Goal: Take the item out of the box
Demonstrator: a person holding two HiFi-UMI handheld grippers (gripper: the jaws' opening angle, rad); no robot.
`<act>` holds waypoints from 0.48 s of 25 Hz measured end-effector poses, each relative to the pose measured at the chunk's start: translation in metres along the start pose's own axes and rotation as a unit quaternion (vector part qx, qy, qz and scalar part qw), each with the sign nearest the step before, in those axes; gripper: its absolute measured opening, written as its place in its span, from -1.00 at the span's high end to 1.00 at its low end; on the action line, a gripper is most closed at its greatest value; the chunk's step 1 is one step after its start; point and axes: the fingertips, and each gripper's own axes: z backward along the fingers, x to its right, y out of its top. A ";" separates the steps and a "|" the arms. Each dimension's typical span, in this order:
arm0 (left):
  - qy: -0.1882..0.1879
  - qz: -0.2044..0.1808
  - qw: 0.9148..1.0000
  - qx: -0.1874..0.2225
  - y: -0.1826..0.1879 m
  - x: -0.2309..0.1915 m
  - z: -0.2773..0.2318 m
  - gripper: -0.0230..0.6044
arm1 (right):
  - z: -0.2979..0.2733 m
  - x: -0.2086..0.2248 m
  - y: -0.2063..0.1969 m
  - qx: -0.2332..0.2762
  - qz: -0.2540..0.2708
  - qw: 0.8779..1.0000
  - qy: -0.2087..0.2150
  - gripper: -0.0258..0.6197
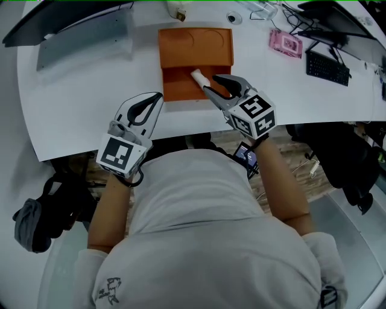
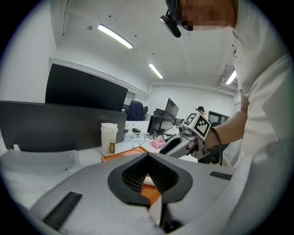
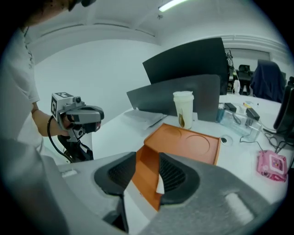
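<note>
An orange box [image 1: 194,61] lies on the white table [image 1: 78,108] with its lid folded back flat. A white item [image 1: 199,76] rests in the open tray part. My right gripper [image 1: 210,83] is open, its tips over the tray right beside the item's near end. In the right gripper view the box's wall [image 3: 146,176] and a white sliver [image 3: 160,186] show between the spread jaws of the right gripper [image 3: 148,158]. My left gripper [image 1: 158,96] is shut and holds nothing, left of the box near the table's front edge. The left gripper [image 2: 147,155] points toward the box [image 2: 152,192].
A white bottle [image 1: 177,8] stands behind the box. A pink object [image 1: 284,43] and a black keyboard [image 1: 327,67] lie at the right. A grey panel [image 1: 84,36] and dark screens sit at the back left. The table's curved front edge runs just under both grippers.
</note>
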 end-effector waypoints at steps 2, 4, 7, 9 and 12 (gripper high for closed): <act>-0.004 0.003 1.000 -0.006 -0.007 -0.004 -0.008 0.94 | -0.013 0.007 -0.011 -0.020 -0.007 1.000 0.002 0.43; -0.008 0.004 1.000 -0.011 -0.013 -0.007 -0.015 0.94 | -0.029 0.013 -0.025 -0.044 -0.014 0.999 0.005 0.42; -0.012 0.008 1.000 -0.015 -0.018 -0.013 -0.023 0.94 | -0.054 0.024 -0.050 -0.088 -0.028 0.996 0.005 0.40; -0.012 0.010 1.000 -0.018 -0.020 -0.017 -0.028 0.94 | -0.067 0.033 -0.067 -0.122 -0.038 0.992 -0.005 0.40; -0.015 0.019 0.999 -0.024 -0.027 -0.021 -0.032 0.94 | -0.080 0.045 -0.089 -0.167 -0.051 0.984 -0.024 0.40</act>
